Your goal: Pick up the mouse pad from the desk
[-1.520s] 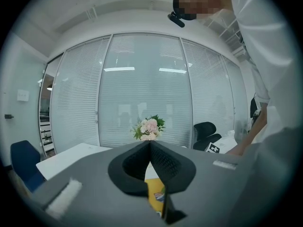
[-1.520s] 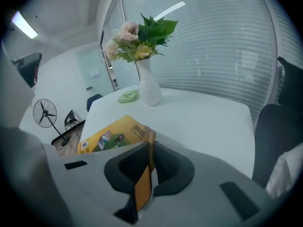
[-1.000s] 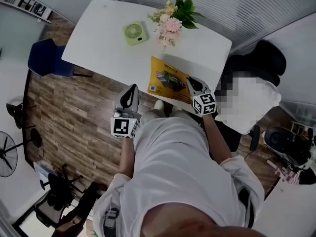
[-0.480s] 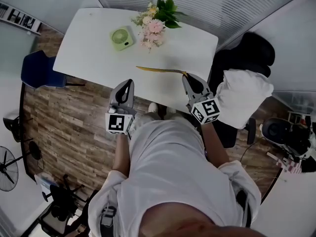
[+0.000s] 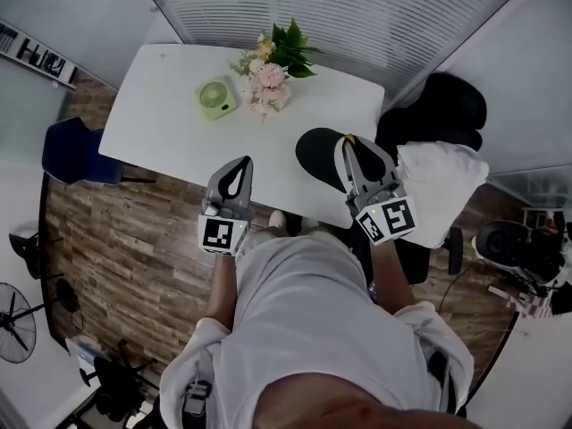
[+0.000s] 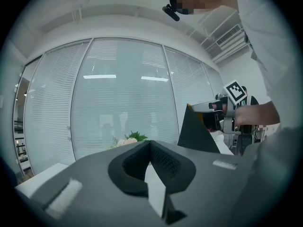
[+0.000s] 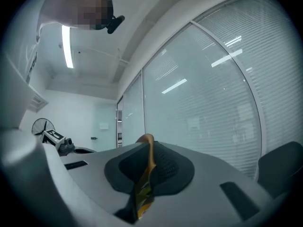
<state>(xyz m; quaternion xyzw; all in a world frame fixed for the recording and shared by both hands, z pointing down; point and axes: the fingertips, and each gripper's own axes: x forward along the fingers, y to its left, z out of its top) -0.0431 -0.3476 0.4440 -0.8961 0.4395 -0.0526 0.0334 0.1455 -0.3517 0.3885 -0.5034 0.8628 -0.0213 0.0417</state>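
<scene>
The mouse pad (image 5: pixel 317 157) hangs in the air above the white desk's (image 5: pixel 170 105) near right edge, tipped up so its black underside faces me. My right gripper (image 5: pixel 350 143) is shut on its right edge. In the right gripper view the pad's yellow edge (image 7: pixel 143 188) is pinched between the pads. The left gripper view shows the pad (image 6: pixel 196 134) as a dark sheet held by the right gripper (image 6: pixel 214 115). My left gripper (image 5: pixel 239 164) hovers at the desk's near edge, left of the pad; its jaws (image 6: pixel 149 145) meet at the tips with nothing between them.
A green desk fan (image 5: pixel 215 97) and a bunch of flowers (image 5: pixel 268 70) stand at the back of the desk. A blue chair (image 5: pixel 71 150) is at the desk's left end. A black chair with a white cloth (image 5: pixel 442 181) stands to the right. Window blinds run behind.
The pad lay flat on the desk, yellow face up. My right gripper has lifted it clear and tilted it until the black underside shows. My left gripper has risen a little.
</scene>
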